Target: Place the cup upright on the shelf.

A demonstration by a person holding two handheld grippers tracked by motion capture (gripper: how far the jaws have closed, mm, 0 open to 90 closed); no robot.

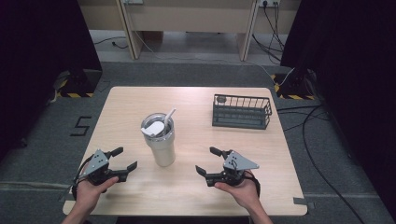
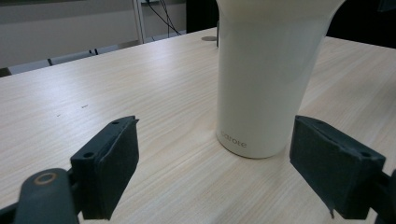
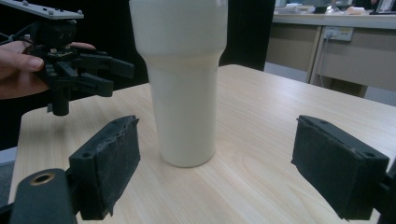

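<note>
A cream tumbler (image 1: 161,144) with a clear lid and a white straw (image 1: 169,115) stands upright near the middle of the wooden table (image 1: 140,98). My left gripper (image 1: 125,158) is open on the tumbler's left, a short way off. My right gripper (image 1: 206,160) is open on its right, also apart from it. In the left gripper view the tumbler (image 2: 266,84) rises close ahead between the black pads (image 2: 112,161), nearer the right one. The right gripper view shows the tumbler (image 3: 184,88) ahead of its jaws and the left gripper (image 3: 107,74) beyond it.
A dark wire basket (image 1: 242,112) sits at the table's far right, with a small round object (image 1: 221,99) in its left corner. Black curtains flank the table. Cables (image 1: 308,126) run over the floor on the right.
</note>
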